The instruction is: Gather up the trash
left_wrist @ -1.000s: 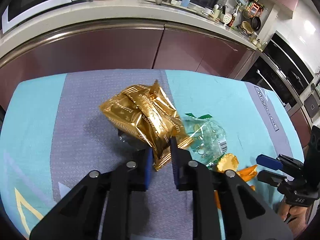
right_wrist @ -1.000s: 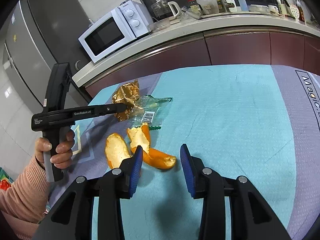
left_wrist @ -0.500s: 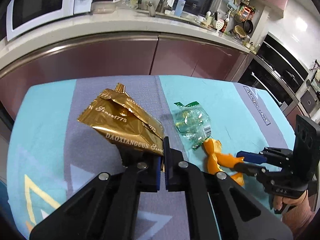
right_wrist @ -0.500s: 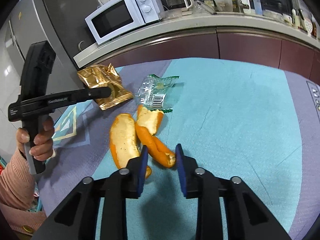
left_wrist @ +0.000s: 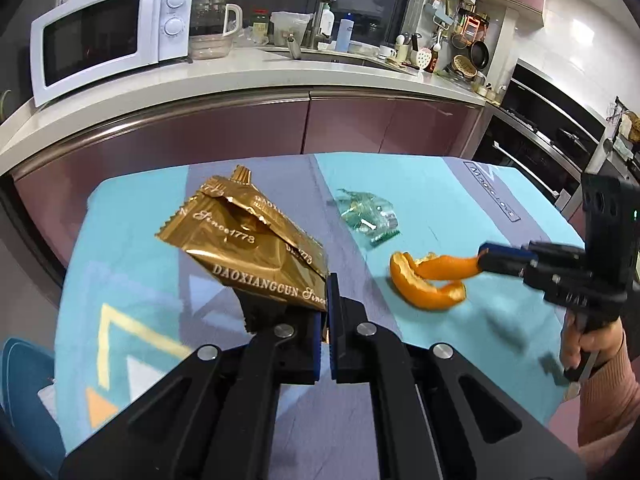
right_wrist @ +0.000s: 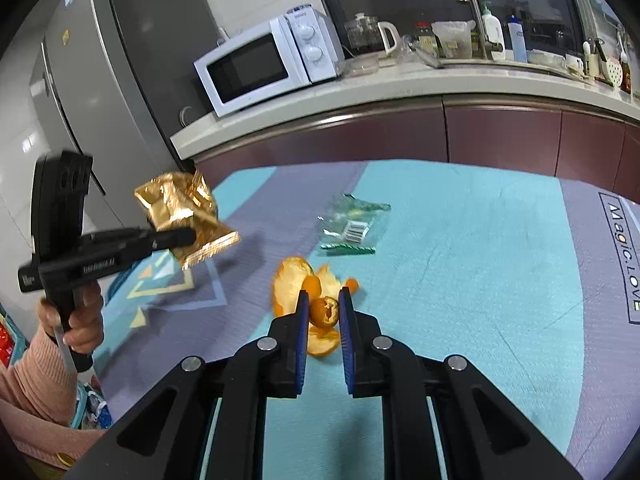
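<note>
Two of three trash pieces are in our grasp: our left gripper [left_wrist: 328,312] pinches the gold snack wrapper [left_wrist: 248,248] aloft, and our right gripper [right_wrist: 323,312] clamps the orange peel [right_wrist: 298,284], barely lifted. Farther off, the clear wrapper [right_wrist: 352,230] lies uncollected on the tablecloth [right_wrist: 460,248]. We see no bin.

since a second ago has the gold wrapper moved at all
Yes. The gold wrapper has been lifted off the tablecloth by the left gripper, up and away from the clear wrapper.
</note>
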### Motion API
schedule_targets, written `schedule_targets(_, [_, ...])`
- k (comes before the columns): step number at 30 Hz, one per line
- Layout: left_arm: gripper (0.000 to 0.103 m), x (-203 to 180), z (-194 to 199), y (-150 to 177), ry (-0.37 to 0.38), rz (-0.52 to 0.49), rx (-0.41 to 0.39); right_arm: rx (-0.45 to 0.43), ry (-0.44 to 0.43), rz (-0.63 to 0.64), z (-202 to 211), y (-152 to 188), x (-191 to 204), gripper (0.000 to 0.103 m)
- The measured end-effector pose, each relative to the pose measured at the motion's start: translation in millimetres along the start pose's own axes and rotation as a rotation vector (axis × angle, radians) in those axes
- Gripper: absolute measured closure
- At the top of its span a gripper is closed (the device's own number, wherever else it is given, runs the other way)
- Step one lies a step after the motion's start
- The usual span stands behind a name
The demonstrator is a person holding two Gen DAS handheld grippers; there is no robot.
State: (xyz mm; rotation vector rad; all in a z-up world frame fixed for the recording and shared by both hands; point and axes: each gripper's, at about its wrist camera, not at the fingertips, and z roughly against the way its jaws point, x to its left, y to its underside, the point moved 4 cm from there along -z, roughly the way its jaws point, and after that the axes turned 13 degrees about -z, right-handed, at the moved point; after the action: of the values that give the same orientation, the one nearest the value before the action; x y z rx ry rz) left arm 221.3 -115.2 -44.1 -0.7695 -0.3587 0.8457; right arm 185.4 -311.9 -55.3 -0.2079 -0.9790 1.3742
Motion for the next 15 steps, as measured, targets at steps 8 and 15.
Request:
schedule_targets(8, [0.1,8.3,48.9,30.6,-0.013,-0.007,-0.022,-0.058,-0.042,0.015,18.5,-7.8,23.9,0.091])
schedule_targets(15, [0.1,20.6,81.5,50.6,-0.029,-0.002,-0.038,-0.079,-0.112,0.049,27.7,-10.5,57.1,0.091])
